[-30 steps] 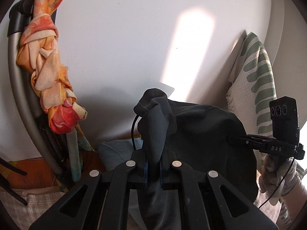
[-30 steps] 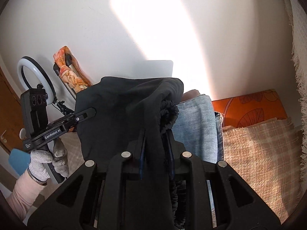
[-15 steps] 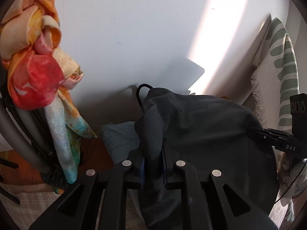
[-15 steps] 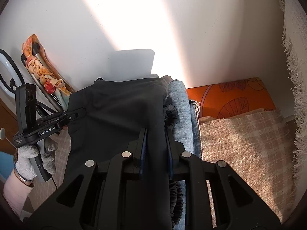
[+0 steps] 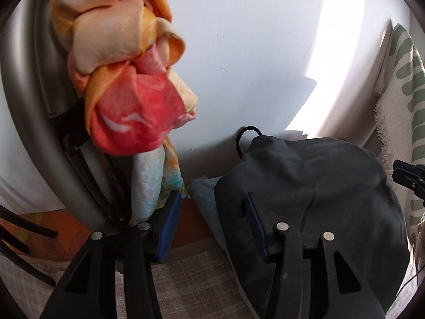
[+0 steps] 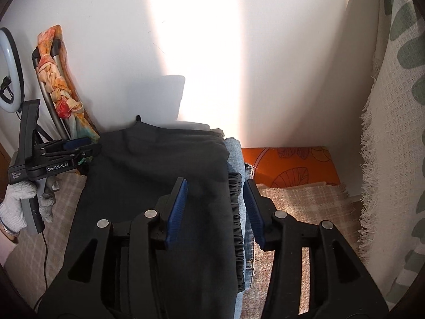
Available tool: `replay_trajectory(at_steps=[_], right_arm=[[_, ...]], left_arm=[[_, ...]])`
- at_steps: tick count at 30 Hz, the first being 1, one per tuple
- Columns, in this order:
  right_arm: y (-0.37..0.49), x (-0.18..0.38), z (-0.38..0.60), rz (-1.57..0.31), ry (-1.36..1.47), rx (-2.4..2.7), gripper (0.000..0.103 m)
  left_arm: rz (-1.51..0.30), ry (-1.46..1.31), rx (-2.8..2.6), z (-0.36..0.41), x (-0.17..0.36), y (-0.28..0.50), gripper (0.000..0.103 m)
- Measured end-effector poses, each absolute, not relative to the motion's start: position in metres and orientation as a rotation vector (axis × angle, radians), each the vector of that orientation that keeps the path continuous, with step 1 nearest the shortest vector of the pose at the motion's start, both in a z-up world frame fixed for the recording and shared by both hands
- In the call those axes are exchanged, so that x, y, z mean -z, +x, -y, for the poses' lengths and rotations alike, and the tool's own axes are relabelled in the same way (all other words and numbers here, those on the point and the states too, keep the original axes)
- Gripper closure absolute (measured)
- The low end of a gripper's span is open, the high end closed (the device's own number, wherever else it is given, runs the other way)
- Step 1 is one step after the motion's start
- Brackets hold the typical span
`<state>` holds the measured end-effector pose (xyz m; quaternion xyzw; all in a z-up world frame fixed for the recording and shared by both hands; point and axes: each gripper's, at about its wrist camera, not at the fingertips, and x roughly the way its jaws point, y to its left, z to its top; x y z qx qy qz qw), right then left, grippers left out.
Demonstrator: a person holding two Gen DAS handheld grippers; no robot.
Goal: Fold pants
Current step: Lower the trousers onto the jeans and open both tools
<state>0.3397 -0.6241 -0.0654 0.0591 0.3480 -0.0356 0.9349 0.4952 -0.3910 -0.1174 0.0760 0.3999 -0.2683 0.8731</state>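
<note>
While opening, both claws [image 6: 215,207] angled downward

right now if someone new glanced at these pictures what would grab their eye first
Probably the knotted orange-and-red scarf, hanging on a grey curved frame at the upper left of the left wrist view. Next, the folded dark charcoal pants lying on a stack of blue denim jeans, centre of the right wrist view. The blue-padded right gripper and left gripper are opening, their pads off the cloth.
</note>
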Motion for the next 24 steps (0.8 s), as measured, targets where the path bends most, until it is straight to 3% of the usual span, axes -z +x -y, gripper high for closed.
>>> replay_trajectory(at_steps=[4, 14, 19, 21, 23, 24], right_arm=[[0.325, 0.068, 0.571, -0.728, 0.018, -0.056, 0.055], [0.281, 0.137, 0.500, -0.910, -0.191, -0.121, 0.055], [0.254, 0.112, 0.513, -0.833, 0.001, -0.147, 0.054], [0.241, 0.103, 0.517, -0.801, 0.090, -0.169, 0.043], [0.230, 0.095, 0.515, -0.769, 0.148, -0.181, 0.043], [0.224, 0.091, 0.513, -0.758, 0.164, -0.189, 0.043]], left_arm=[[-0.829, 0.119, 0.564, 0.387, 0.111, 0.492, 0.056], [-0.873, 0.143, 0.711, 0.378, 0.112, 0.426, 0.056], [-0.793, 0.209, 0.793, 0.369, 0.101, 0.362, 0.056], [-0.728, 0.220, 0.813, 0.354, 0.087, 0.333, 0.056], [-0.670, 0.247, 0.829, 0.345, 0.073, 0.312, 0.047], [-0.627, 0.259, 0.824, 0.340, 0.066, 0.297, 0.035]])
